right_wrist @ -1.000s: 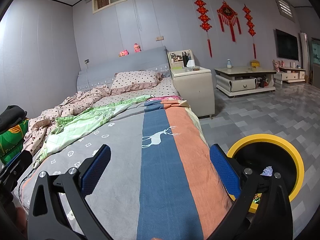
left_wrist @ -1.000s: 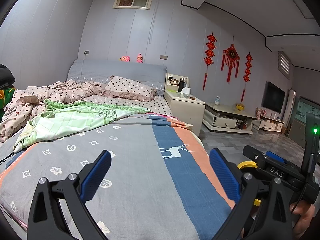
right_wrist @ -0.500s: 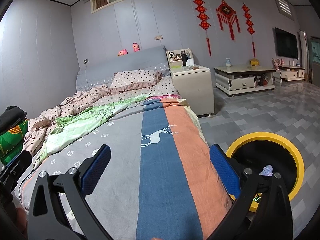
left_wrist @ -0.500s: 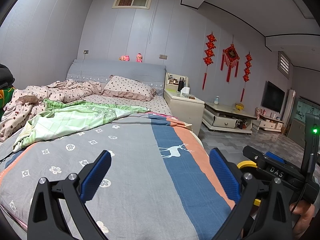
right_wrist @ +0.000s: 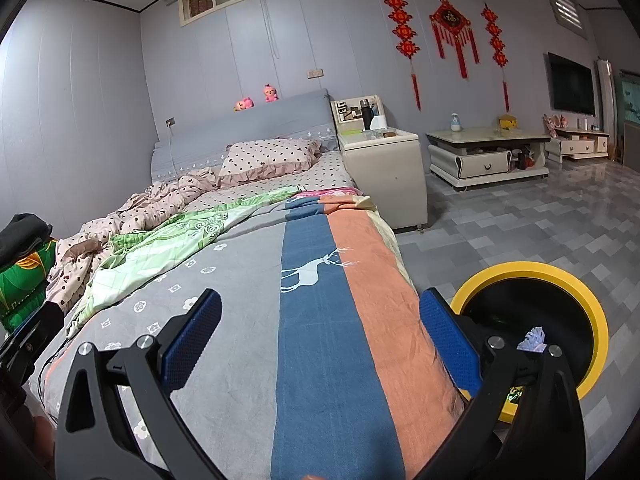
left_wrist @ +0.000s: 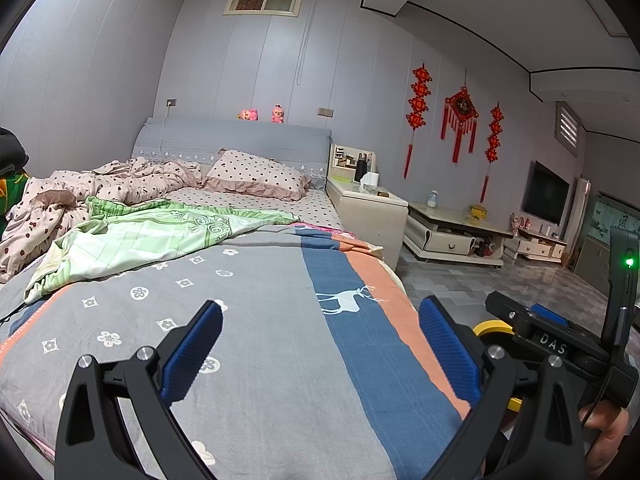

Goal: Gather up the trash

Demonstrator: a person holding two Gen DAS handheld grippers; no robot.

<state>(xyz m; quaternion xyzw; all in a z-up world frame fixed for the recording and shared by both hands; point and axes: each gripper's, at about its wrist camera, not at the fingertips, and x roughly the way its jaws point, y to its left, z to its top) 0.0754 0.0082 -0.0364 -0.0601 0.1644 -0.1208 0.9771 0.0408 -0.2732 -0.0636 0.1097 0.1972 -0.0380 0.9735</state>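
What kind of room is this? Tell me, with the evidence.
Likely a home bedroom joined to a living area: a bed with a pillow, a nightstand, and a TV.

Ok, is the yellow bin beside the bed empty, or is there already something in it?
Not empty. The right wrist view shows the yellow bin holding a crumpled pale scrap against its black lining; what lies deeper cannot be seen.

Bed point(left_wrist: 260, 300), striped deer-print cover; polka-dot pillow point(left_wrist: 256, 174); green quilt point(left_wrist: 160, 236); white nightstand point(left_wrist: 366, 212); red wall knots point(left_wrist: 460, 120).
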